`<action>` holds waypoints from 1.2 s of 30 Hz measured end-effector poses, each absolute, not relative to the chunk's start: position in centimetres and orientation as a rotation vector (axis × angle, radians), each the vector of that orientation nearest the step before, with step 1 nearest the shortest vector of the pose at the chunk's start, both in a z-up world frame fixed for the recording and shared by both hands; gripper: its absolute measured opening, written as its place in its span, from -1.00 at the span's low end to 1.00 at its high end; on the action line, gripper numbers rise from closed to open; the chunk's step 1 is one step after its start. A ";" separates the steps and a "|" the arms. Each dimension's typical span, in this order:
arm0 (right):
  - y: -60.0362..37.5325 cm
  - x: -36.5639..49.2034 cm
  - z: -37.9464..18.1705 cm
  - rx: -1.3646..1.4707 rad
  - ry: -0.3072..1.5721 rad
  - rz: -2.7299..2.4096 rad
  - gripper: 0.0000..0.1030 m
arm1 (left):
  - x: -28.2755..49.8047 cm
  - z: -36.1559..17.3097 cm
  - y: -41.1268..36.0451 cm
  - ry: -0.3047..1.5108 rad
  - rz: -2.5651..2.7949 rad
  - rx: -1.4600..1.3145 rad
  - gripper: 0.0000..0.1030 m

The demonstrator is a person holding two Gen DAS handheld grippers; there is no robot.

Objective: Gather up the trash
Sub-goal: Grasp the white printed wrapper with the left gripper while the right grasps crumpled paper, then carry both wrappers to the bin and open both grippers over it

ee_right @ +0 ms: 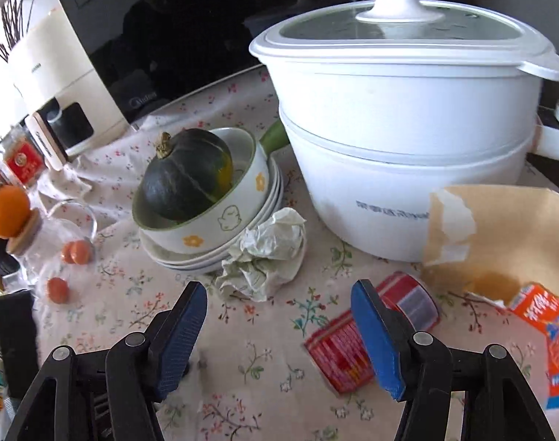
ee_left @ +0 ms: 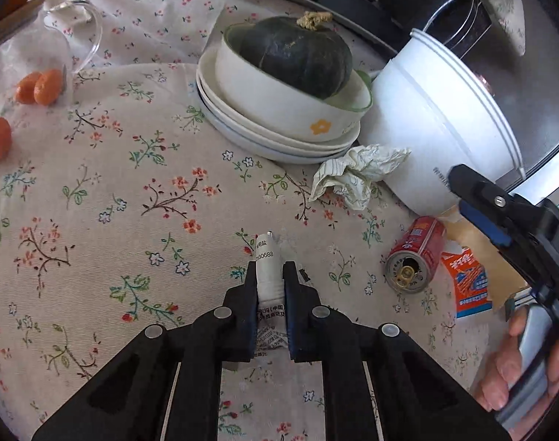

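The left gripper point(ee_left: 267, 275) pinches a white printed packet point(ee_left: 268, 268) above the floral counter point(ee_left: 95, 202). The right gripper point(ee_right: 279, 316) gapes wide near a red can point(ee_right: 356, 334) and crumpled paper point(ee_right: 268, 257). A dark squash point(ee_right: 185, 176) fills the bowl point(ee_right: 205, 231) on stacked plates point(ee_right: 191, 257).

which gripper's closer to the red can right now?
Right. The right gripper is open, its right-hand finger overlapping the red can lying on its side. The left gripper is off to the can's left, shut on a white packet.
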State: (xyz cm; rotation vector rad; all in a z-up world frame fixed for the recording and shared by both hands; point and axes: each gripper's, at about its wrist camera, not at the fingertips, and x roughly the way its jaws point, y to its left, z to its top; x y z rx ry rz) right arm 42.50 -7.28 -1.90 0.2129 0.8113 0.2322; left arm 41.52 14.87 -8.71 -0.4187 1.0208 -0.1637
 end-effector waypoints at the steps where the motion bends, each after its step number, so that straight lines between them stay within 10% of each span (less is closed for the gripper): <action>1: -6.5 43.3 -1.8 0.197 0.807 0.235 0.36 | 40.9 -8.1 15.4 1.005 -0.163 -0.427 -0.76; 11: -1.3 50.1 -4.3 0.026 0.878 0.195 0.28 | 38.0 -6.0 17.0 1.017 -0.109 -0.544 -0.76; 17: -1.4 51.0 -6.0 0.024 0.920 0.149 -0.81 | 37.6 -5.5 15.9 1.047 -0.092 -0.505 -0.76; 36: -6.8 31.7 2.9 0.026 0.785 0.385 -0.85 | 31.7 2.5 11.7 0.917 -0.198 -0.509 -0.76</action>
